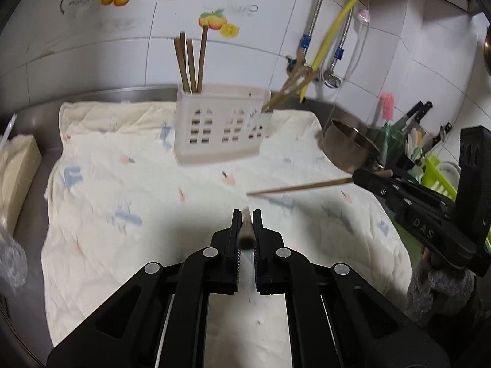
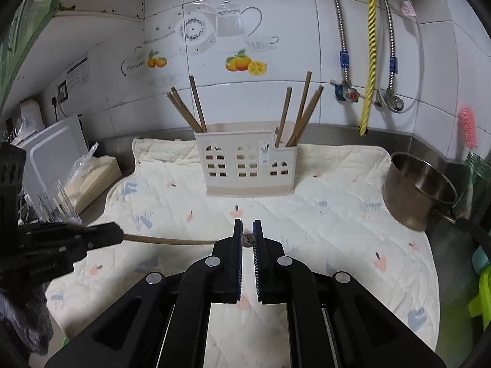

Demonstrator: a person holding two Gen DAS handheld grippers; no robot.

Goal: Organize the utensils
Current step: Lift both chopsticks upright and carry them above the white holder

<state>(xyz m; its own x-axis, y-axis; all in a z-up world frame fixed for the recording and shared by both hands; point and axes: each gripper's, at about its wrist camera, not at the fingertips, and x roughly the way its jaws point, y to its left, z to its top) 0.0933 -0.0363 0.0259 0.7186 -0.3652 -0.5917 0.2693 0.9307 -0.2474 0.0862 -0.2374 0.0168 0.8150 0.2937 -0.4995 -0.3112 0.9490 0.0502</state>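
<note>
So both my grippers are loaded right now. My left gripper point(image 1: 246, 214) is clamped narrow on a chopstick point(image 1: 246, 230), seen end-on, long axis running straight out along my fingers toward 12 o'clock. My right gripper point(image 2: 247, 225) is pinched on its own chopstick point(image 2: 247, 239), also end-on in its own camera; from the left camera that stick point(image 1: 299, 186) lies nearly crosswise, tip pointing to 9 o'clock.

Past the tips, across the quilted mat point(image 2: 337, 214), the white utensil caddy point(image 2: 245, 168) sits dead ahead at 12 o'clock for both hands, well apart from either. It already has brown chopsticks in the left compartment point(image 2: 190, 110) and more in the right one point(image 2: 299, 113).

My guess: neither hand is clearly nearer, but each stick has to be tipped upright before it drops in.
</note>
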